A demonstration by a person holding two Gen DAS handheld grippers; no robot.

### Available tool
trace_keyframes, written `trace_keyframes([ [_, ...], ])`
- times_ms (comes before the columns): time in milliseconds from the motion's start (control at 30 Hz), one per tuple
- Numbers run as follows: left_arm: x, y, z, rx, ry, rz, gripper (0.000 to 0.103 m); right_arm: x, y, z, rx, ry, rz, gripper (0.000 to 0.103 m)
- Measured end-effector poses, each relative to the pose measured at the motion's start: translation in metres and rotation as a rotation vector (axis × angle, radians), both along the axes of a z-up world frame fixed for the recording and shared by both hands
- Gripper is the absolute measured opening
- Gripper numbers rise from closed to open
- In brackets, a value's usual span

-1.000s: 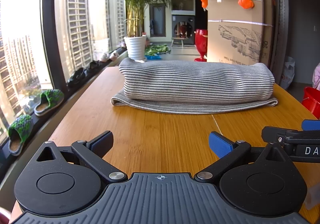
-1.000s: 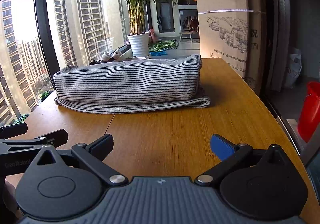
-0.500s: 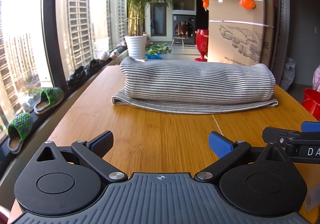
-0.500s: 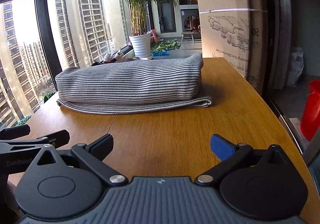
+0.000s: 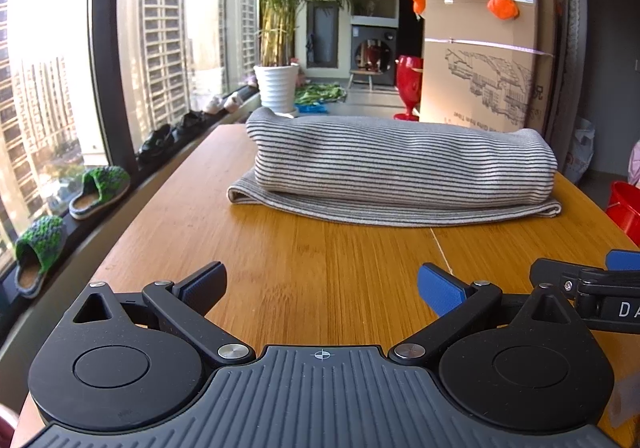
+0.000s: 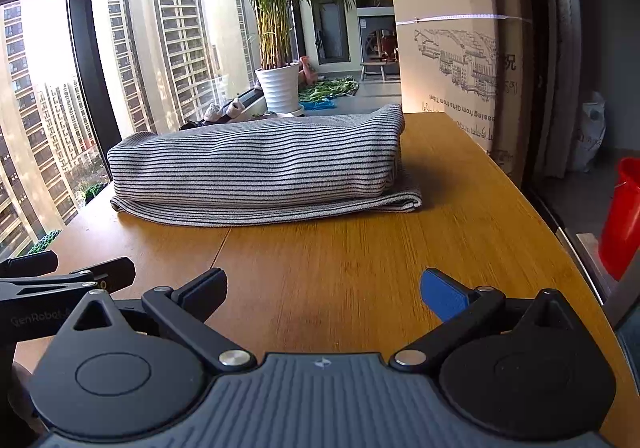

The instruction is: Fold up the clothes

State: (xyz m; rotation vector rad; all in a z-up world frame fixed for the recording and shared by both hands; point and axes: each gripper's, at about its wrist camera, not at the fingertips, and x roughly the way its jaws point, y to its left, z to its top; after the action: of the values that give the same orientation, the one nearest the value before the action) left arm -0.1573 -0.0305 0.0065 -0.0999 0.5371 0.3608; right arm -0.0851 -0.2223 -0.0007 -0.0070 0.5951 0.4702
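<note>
We judge the folding to be essentially done. The striped garment (image 5: 400, 168) lies on the wooden counter (image 5: 320, 268) as a compact, layered bundle: a thick rolled-over upper part sits on a thinner bottom layer whose edge sticks out a little along the near side and at both ends. In the left wrist view it fills the middle of the frame, slightly right of centre; in the right wrist view (image 6: 260, 168) it sits in the centre-left. No sleeve or loose flap shows from either side, though the far side of the bundle is hidden from us. What could be left, as far as we can see, is only a tidying of that protruding lower edge, or moving the bundle elsewhere.

Our left gripper (image 5: 320, 288) hangs low over the bare counter in the lower part of its frame, well short of the garment. Its fingers (image 5: 440, 290) are spread wide, with nothing between them and nothing touching the cloth. Our right gripper (image 6: 322, 290) is the same: fingers (image 6: 444, 294) wide apart, empty, over bare wood near the bottom of its frame. Each gripper's tip peeks into the other's view at the frame edge, so we hold them side by side, near each other.
</note>
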Motion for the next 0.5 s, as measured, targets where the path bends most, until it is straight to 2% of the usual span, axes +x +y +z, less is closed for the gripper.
trace_keyframes([
  [500, 0.0015, -0.0004, -0.0011, -0.003, 0.003, 0.003, 0.103, 0.0005, -0.0010, -0.0011, 0.010, 0.009, 0.004, 0.103],
])
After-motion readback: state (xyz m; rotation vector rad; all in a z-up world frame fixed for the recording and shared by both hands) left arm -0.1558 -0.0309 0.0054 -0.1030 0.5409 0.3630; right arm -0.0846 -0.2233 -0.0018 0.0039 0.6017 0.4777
